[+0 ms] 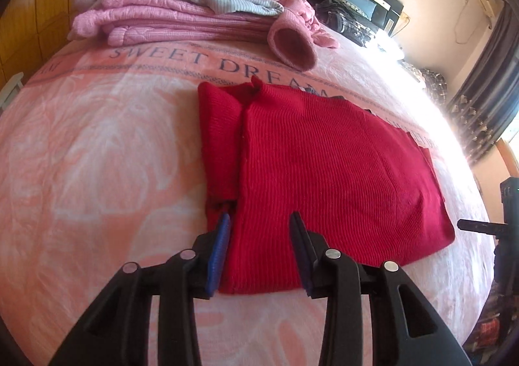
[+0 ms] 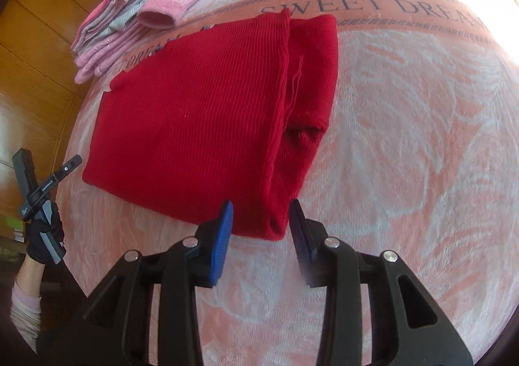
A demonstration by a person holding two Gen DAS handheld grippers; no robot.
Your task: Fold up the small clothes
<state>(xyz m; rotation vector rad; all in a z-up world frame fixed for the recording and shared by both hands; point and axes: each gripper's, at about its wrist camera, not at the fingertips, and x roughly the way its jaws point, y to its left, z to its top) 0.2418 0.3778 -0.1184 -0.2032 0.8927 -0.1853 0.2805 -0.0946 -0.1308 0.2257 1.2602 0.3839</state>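
Your left hand-held gripper has its fingers apart over the near edge of the red knit garment; your right hand-held gripper also stands apart. Folded garment lies on the bed, pink clothes pile at 11 o'clock.

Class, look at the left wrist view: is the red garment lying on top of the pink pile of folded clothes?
No. The red garment lies flat on the bedspread, apart from the pink pile behind it.

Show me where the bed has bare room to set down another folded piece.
Free: the wide floral blanket left of the red knit garment in the left wrist view, below the lettered band. Crowded: the far edge, where the pink clothes stack sits. Both tongs, left and right, hover open at the garment's edge.
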